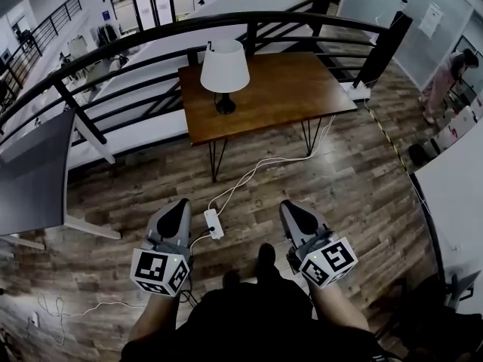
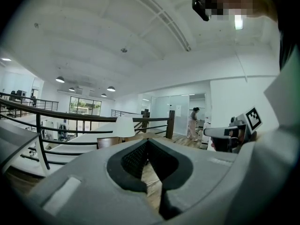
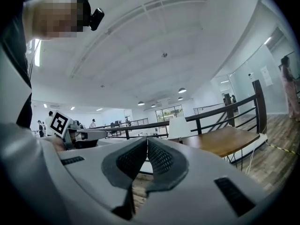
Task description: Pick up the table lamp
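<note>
Both of my tongs sit low in the head view, just ahead of my body, side by side with a gap between them: the left gripper (image 1: 179,204) and the right gripper (image 1: 290,205), each with its marker cube (image 1: 160,271) at the end nearest me. The left gripper view shows its jaws clenched tip to tip with nothing between them; only a strip of floor shows through the hollow behind the tips. The right gripper view shows the same, jaws pressed together and empty. Neither one touches anything. The table lamp (image 1: 225,68) is well ahead of both, standing upright on the wooden table (image 1: 294,89) near its left end. It has a white shade over a dark stem and a round dark base. Behind the table curves a dark railing (image 1: 121,45). On the plank floor (image 1: 339,179) between my tongs lies a white power strip (image 1: 214,223), and a white cable (image 1: 260,166) trails from it towards the table's legs. Far off to the right, beyond the railing's end, a person (image 1: 444,81) bends over.
</note>
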Demonstrator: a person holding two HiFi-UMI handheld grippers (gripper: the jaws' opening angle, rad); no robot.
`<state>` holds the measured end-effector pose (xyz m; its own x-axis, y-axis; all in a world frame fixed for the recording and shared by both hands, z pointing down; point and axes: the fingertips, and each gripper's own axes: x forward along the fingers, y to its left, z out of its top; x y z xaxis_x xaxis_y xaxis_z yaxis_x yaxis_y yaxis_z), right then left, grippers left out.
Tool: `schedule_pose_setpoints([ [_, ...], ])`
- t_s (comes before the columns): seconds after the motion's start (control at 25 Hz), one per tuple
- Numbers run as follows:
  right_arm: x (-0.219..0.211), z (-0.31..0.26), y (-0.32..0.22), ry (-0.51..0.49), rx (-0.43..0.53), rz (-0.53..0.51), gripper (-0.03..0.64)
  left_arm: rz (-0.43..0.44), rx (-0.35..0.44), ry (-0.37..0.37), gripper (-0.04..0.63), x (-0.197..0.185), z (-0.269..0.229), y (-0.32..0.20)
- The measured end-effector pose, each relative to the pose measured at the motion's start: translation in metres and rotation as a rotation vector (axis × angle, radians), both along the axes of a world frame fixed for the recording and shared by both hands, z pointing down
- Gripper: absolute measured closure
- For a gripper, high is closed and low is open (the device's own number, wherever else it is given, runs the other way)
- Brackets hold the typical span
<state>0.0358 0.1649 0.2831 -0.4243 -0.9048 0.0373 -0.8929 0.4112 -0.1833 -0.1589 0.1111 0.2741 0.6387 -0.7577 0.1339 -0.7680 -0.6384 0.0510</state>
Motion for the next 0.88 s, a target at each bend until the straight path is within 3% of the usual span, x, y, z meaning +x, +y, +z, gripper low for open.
schedule_pose_setpoints([
  [0.28, 0.058, 0.008, -0.067, -0.018, -0.014, -0.065, 0.603, -0.051, -0.007, -0.024, 0.591, 0.057, -0.001, -0.060],
  [0.48, 0.102, 0.012, -0.110, -0.024, -0.025, -0.118, 0.603, -0.122, -0.021, 0.001, 0.591, 0.094, 0.000, -0.103],
  [0.88, 0.132, 0.029, -0.188, -0.010, -0.038, -0.225, 0.603, -0.200, -0.014, -0.008, 0.591, 0.133, 0.008, -0.168],
])
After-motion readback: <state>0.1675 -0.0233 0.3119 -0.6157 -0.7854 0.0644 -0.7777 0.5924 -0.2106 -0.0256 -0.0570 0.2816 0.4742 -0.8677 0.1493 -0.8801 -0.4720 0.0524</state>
